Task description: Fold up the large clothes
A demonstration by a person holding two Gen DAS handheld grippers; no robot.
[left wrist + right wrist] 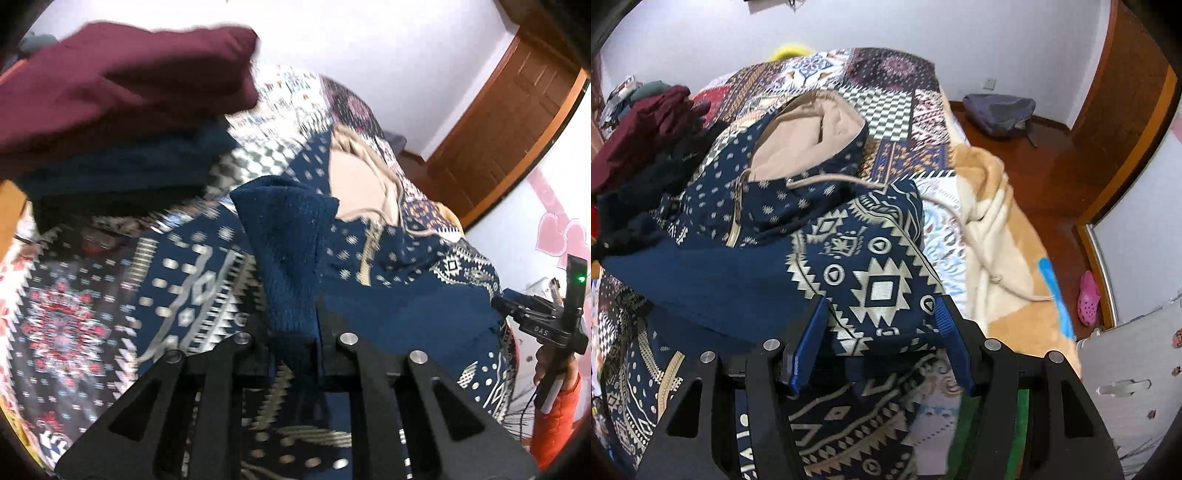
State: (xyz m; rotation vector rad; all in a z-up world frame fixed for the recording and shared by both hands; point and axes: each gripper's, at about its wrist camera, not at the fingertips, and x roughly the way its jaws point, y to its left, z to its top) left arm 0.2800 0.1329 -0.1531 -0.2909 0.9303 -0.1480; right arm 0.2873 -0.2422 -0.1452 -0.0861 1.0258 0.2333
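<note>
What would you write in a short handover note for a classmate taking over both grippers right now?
Left gripper: shut on the hoodie's plain navy ribbed edge.
Right gripper: fingers apart around a patterned fold of the hoodie, not clearly pinched.
The hoodie lies bunched on the patterned bedspread, hood open and facing up; the maroon garment sits on a pile to the left.
Done: both sides gathered.
Left: lay it flat, fold, stack.

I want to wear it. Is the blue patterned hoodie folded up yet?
Not yet. The hoodie lies bunched, hood open, left gripper pinching its cuff.
</note>
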